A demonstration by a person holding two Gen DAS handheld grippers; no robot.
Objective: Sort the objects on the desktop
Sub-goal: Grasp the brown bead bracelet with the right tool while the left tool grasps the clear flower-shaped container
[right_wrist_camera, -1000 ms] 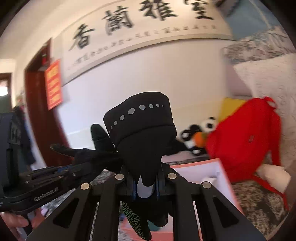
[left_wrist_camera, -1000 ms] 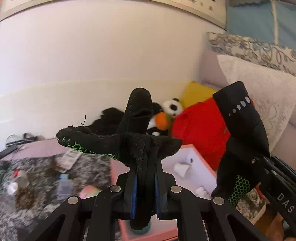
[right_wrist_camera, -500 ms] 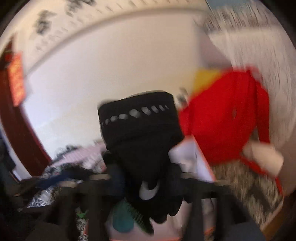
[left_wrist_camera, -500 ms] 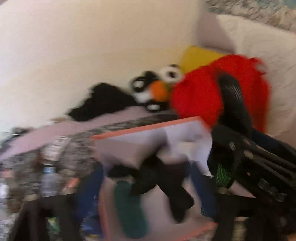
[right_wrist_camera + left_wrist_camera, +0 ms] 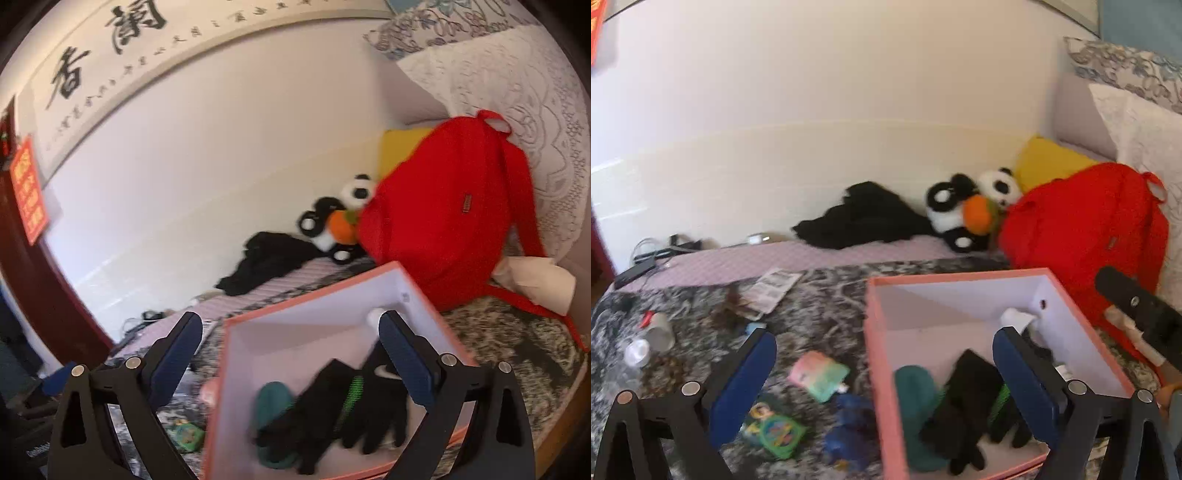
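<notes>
1. Here the left gripper [image 5: 884, 363] has its blue-padded fingers [image 5: 744, 373] spread wide with nothing between them; one finger hangs over the patterned bedspread [image 5: 827, 310], the other over the pink box [image 5: 882, 369].
2. The right gripper [image 5: 291, 349] is likewise fully parted and holds nothing, its fingers [image 5: 404, 356] straddling the box [image 5: 218, 406] from above.
3. Both black gloves [image 5: 964, 402] lie inside the box near its front wall, one partly over the other; a green honeycomb patch shows on one, and the right wrist view shows a white swoosh on the other [image 5: 380, 398].
4. A teal rolled item [image 5: 916, 402] lies in the box just beside the gloves, against the left wall.
5. A small white object [image 5: 1017, 317] sits at the box's far right corner, by a hole in the wall.
6. On the bedspread left of the box lie a pink-green packet [image 5: 818, 374], a green cartoon card [image 5: 774, 430] and a blue crumpled thing [image 5: 851, 424], all near the front edge.
7. Farther left stand a small tipped cup [image 5: 659, 332] and a clear bottle cap [image 5: 637, 350]; a printed leaflet [image 5: 772, 290] lies towards the far edge.
8. Behind the box a red backpack [image 5: 1082, 236] leans on the pillows, with a panda plush [image 5: 971, 210] and black clothing [image 5: 860, 218] against the wall.
</notes>
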